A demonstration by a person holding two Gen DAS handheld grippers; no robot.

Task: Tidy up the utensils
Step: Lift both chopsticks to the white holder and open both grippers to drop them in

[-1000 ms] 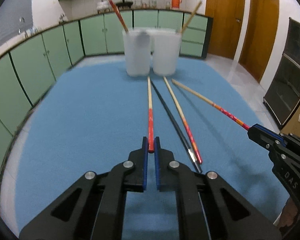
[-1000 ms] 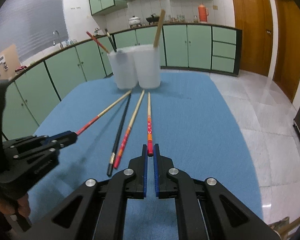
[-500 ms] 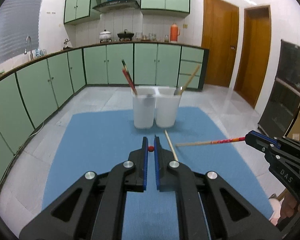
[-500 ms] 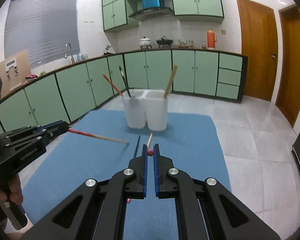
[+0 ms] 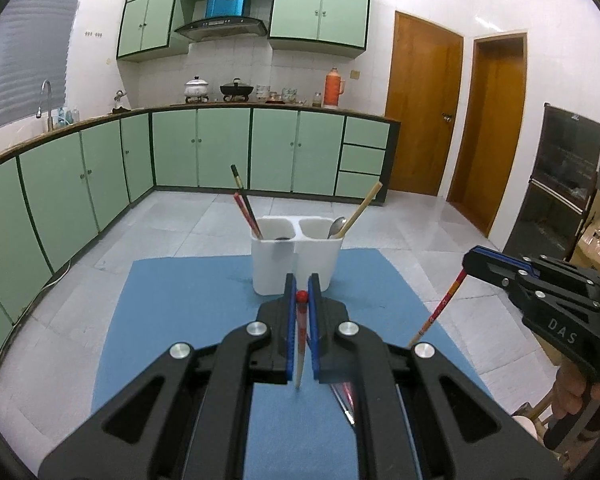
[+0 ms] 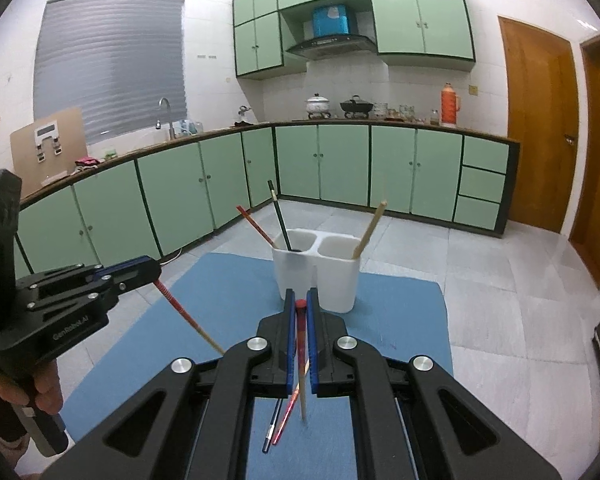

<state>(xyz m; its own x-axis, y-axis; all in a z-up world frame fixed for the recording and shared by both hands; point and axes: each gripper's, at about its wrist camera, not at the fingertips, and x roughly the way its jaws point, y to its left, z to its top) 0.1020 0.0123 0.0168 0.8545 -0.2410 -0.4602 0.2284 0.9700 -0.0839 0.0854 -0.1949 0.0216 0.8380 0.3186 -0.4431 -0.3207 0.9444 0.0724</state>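
A white two-compartment holder [image 5: 296,258] [image 6: 315,276] stands at the far end of the blue mat [image 5: 180,320] [image 6: 400,320]. Its left cup holds a red and a black chopstick; its right cup holds a wooden chopstick and a spoon. My left gripper [image 5: 301,296] is shut on a red-ended chopstick [image 5: 300,340] that hangs down above the mat; the gripper also shows in the right wrist view [image 6: 152,270]. My right gripper [image 6: 299,304] is shut on a red-ended chopstick [image 6: 301,360] the same way, and shows in the left wrist view [image 5: 470,260]. Two chopsticks [image 6: 278,420] lie on the mat.
The mat covers a table that stands on a tiled kitchen floor. Green cabinets [image 5: 200,152] run along the back and left walls. Wooden doors [image 5: 424,108] are at the right, and a dark cabinet [image 5: 560,184] stands at the far right.
Both grippers have risen well above the mat, each carrying its chopstick. The chopsticks have swung from lying flat on the mat to hanging down from the jaws.
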